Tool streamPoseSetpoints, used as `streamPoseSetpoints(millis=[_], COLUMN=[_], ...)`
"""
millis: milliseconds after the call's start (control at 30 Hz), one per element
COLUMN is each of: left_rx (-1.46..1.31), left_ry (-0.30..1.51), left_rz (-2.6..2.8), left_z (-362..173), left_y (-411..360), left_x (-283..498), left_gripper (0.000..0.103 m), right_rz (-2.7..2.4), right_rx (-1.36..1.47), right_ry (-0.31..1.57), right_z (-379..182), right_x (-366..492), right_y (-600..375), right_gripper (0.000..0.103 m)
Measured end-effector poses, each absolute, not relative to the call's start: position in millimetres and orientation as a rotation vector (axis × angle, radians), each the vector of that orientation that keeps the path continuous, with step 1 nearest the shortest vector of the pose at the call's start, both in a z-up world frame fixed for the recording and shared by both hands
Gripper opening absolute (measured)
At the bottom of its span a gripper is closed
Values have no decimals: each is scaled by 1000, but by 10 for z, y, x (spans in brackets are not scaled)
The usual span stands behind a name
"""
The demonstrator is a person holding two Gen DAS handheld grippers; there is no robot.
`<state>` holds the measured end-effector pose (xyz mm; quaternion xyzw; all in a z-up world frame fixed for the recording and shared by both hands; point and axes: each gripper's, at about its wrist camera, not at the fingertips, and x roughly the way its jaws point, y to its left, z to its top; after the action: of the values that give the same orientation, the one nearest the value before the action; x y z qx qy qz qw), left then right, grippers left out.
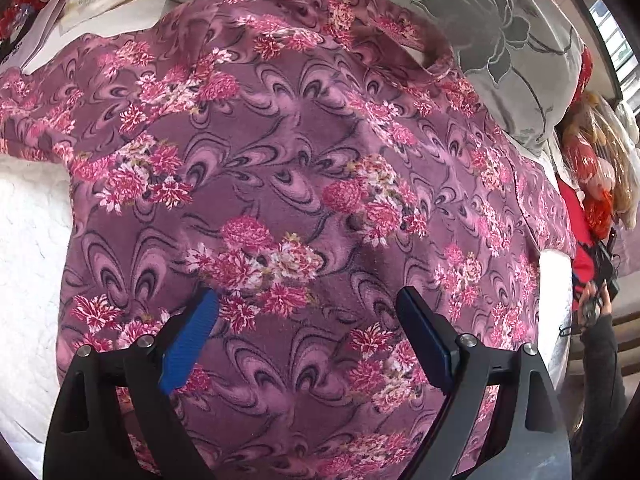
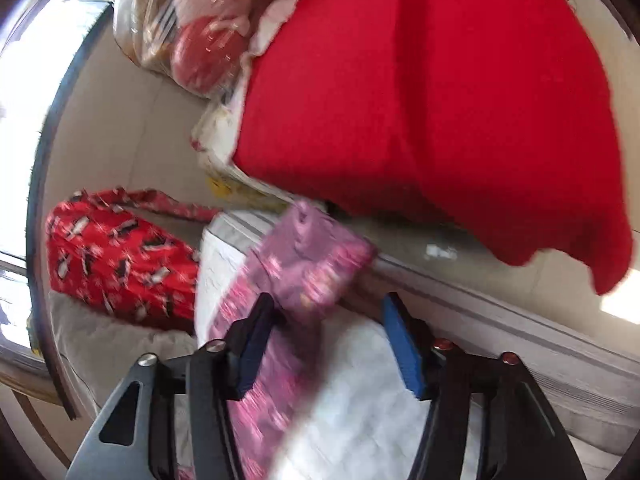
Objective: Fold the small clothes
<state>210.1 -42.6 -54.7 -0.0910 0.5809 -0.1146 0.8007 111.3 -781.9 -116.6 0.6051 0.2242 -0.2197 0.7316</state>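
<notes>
Here, fuzzy floral purple garment (image 1: 304, 184) spread flat, left jaws wide, right jaws parted, empty.

No legible text, label, brand or number appears in either wrist view. White papers (image 1: 44, 36) at the upper left of the left wrist view may carry print, too blurred to read.

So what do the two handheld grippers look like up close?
Both match: the left tongs and right tongs have black angular arms with triangular cutouts and ribbed blue pads. The left has silver bolts, the right silver and reddish ones. No cables or markings are visible.
</notes>
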Motion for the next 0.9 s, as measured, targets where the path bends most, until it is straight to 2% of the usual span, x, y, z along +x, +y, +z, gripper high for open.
streamPoseSetpoints(millis=[67, 133, 167, 200, 567, 900], left_rx=[-186, -167, -166, -168, -317, -334], left_ry=[1241, 1236, 1235, 1235, 1206, 1225], left_rz=[-241, -236, -240, -242, -306, -358], left_z=[-528, -530, -536, -544, -401, -323], left_y=[-464, -540, -565, -580, -264, 80], left_x=[2125, 2155, 2162, 2165, 2192, 2171], left_gripper=[90, 90, 90, 90, 90, 90], right_rz=[-458, -432, -423, -421, -327, -151], right_rx=[1322, 1263, 1226, 1161, 900, 789], right_ry=[468, 492, 497, 505, 450, 534], right_z=[-1166, -1102, -1056, -959, -28, 295], right_x=[1234, 1376, 1421, 1461, 1387, 1762], right_y=[-7844, -7832, -7809, -7779, -7283, -6005], right_gripper=[60, 52, 27, 11, 10, 10])
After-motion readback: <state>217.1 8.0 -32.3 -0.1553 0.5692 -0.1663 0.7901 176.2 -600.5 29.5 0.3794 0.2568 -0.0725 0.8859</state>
